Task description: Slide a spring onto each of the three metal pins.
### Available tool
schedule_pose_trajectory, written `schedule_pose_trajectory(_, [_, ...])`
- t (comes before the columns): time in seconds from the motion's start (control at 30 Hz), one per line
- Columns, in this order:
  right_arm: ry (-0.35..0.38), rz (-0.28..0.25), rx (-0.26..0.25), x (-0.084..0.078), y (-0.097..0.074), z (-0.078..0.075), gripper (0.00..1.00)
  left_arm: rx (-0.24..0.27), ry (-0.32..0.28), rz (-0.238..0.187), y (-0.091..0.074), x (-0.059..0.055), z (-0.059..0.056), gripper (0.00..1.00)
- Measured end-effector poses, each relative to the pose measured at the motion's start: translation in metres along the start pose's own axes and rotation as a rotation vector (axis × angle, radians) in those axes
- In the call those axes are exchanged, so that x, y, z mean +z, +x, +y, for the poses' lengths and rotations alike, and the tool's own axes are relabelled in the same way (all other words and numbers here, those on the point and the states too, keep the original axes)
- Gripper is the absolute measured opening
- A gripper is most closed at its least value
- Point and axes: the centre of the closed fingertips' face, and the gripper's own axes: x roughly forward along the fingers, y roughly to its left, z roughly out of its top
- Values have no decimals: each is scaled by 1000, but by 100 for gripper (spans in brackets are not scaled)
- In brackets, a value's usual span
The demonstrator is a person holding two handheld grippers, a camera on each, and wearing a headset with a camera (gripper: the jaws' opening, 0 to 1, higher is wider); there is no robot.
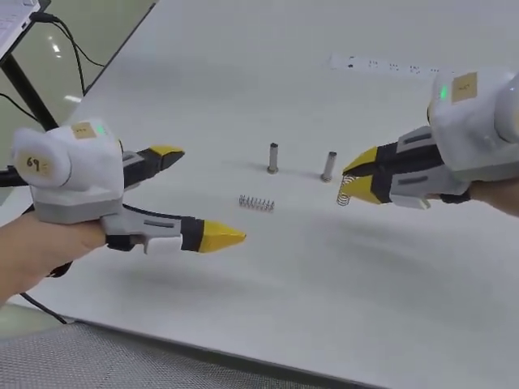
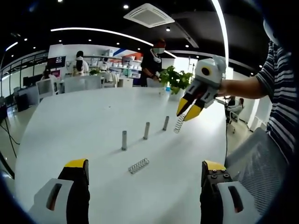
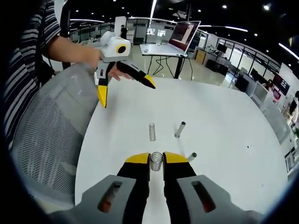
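Note:
Two upright metal pins (image 1: 273, 158) (image 1: 328, 166) stand on the white table (image 1: 324, 275); the left gripper view shows three in a row (image 2: 124, 140) (image 2: 146, 130) (image 2: 166, 123). A loose spring (image 1: 256, 203) lies flat in front of them. My right gripper (image 1: 350, 182) is shut on a second spring (image 1: 345, 192), which hangs just right of the right-hand pin and above the table. In its own view that spring (image 3: 156, 161) sits between the yellow tips. My left gripper (image 1: 199, 194) hovers wide open at the left, holding nothing.
A white power strip (image 1: 389, 65) lies at the far side of the table. A laptop (image 1: 12, 24) on a stand with cables is at the far left. A grey mesh chair (image 1: 122, 356) sits at the near edge.

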Motion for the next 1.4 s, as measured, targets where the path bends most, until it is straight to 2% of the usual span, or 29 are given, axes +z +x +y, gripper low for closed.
schedule_pose_trajectory(0.53, [46, -3, -57, 3, 4, -35, 7, -2, -5, 4, -2, -3, -3, 98])
schedule_pose_trajectory(0.7, [107, -44, -116, 10, 3, -56, 7, -2, -7, 2, -2, -2, -3, 98])
schedule_pose_trajectory(0.83, [119, -41, -140, 10, 5, -73, 7, -2, -7, 2, -2, -3, -3, 98])
schedule_pose_trajectory(1.0, [145, -47, -164, 11, 6, -86, 7, 1, -9, -1, -2, -2, -2, 98])
schedule_pose_trajectory(1.4, [190, -16, -163, 1, 21, -91, 7, 6, -10, -3, -4, -1, 1, 98])
